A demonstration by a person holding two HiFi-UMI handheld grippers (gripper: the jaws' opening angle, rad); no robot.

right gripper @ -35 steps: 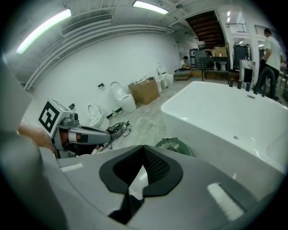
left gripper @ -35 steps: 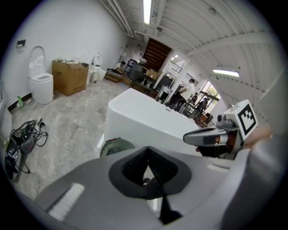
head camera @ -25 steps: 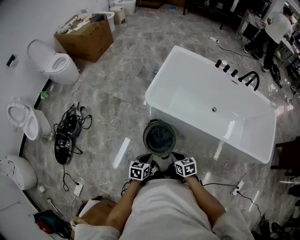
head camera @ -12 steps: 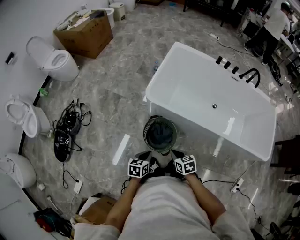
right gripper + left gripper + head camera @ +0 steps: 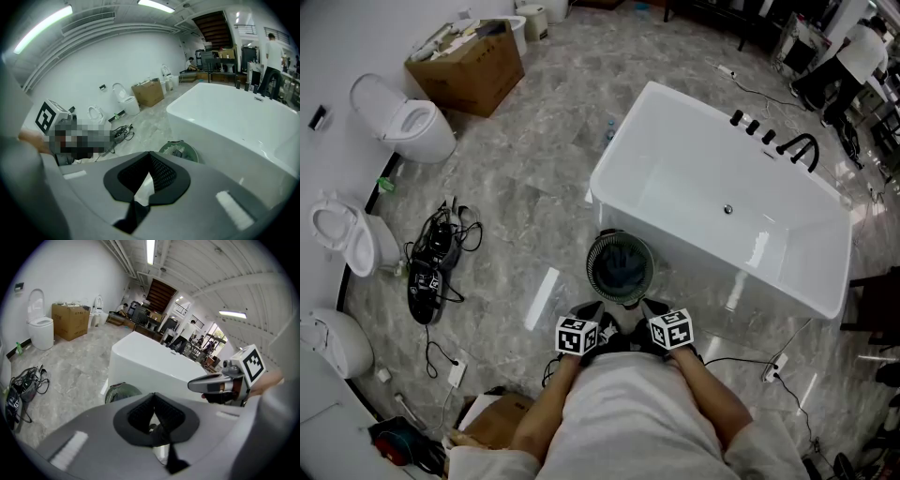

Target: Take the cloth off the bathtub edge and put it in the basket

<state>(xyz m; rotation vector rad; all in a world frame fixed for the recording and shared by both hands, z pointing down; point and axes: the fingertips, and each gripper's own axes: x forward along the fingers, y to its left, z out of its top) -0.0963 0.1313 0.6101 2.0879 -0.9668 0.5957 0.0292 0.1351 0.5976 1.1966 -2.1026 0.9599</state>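
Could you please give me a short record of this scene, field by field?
bathtub: white, empty, no cloth on its rim
basket: round, on the floor against the tub's near side
cloth: a dark bundle inside the basket, most likely it
left tongs: shut, empty, held close to the body
right tongs: shut, empty, beside the left one
task: looks done

three toilets (image 5: 403,122), one bathtub (image 5: 675,248), one basket (image 5: 591,267)
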